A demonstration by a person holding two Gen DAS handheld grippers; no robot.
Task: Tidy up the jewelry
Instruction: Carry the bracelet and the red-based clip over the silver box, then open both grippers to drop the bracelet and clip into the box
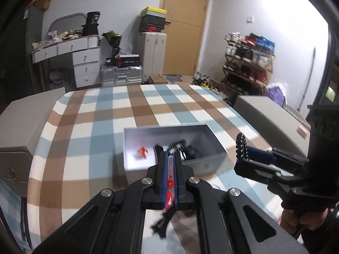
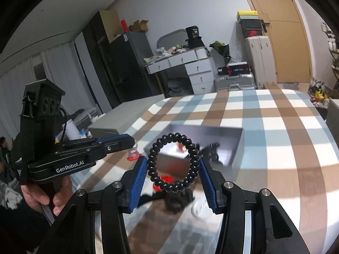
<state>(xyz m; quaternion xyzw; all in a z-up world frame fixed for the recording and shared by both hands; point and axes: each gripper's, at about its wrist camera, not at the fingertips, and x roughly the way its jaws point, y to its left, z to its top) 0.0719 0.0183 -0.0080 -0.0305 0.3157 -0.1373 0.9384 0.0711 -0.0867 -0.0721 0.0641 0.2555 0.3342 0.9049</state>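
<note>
Hidden/unclear: items in grey box [image 1: 208, 165] blurred, only a red-orange piece [image 1: 143, 151] and dark coiled bits [image 1: 190, 150] readable; the clip's lower end is cut off under the left gripper [image 1: 170, 156].

Left gripper: jaws together, clamped on clear/red hair clip [image 1: 170, 169], above table near the box's front wall.

Right gripper [image 2: 173, 169]: jaws partly apart, pads pressing the sides of black spiral hair tie [image 2: 174, 162], held upright before the box, w/ checked tablecloth [image 2: 275, 131] beneath.

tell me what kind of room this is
Most likely a lived-in bedroom or small flat that doubles as storage. A white dresser with a cluttered top stands by the wall, suitcases carry stacked shoeboxes, and a rack full of shoes sits beside the wooden door.
</note>
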